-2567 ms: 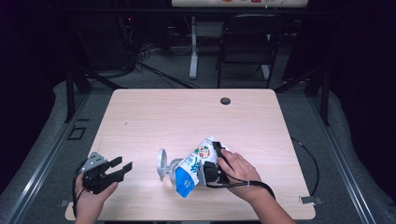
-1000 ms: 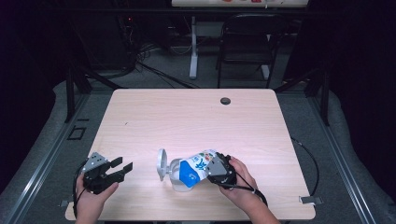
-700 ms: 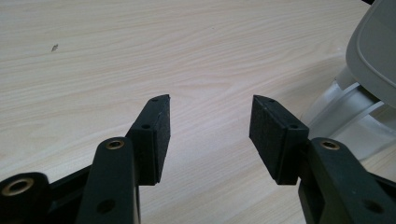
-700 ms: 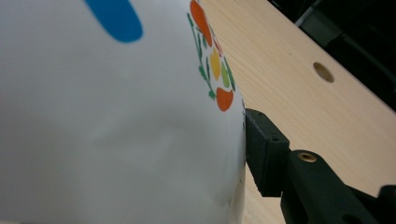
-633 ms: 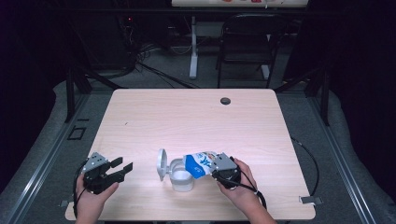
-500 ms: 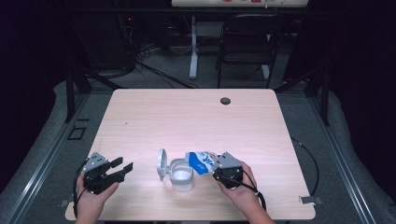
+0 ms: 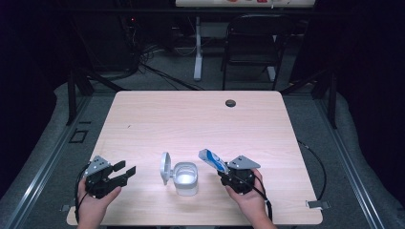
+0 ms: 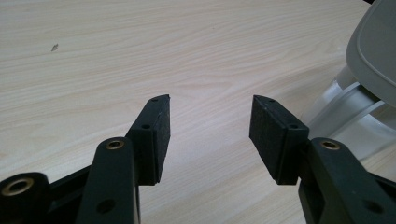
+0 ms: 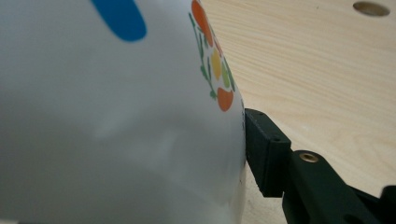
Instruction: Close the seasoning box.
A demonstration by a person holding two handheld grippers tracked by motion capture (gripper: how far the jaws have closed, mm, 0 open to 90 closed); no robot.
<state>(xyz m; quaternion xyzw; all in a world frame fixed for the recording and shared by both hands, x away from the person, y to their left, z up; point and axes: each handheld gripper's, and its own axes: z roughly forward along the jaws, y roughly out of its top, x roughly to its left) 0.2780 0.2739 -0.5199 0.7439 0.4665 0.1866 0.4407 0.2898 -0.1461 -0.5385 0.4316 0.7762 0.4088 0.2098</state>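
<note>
Pouch clamped in right hand-held gripper, tilted just beside open container on desk. Left hand-held gripper open, empty. Risk: soft pouch slips, spills, or knocks container.

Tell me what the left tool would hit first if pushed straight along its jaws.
Probably the white container with its open lid: the left tool points that way, though bare table lies directly between its jaws.

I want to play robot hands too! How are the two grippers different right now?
The right gripper squeezes a white and blue pouch; the left gripper holds nothing, its jaws open. The right sits close beside the open white tub; the left sits farther off, pointing toward it. Both are black, hand-held, low over the table.
</note>
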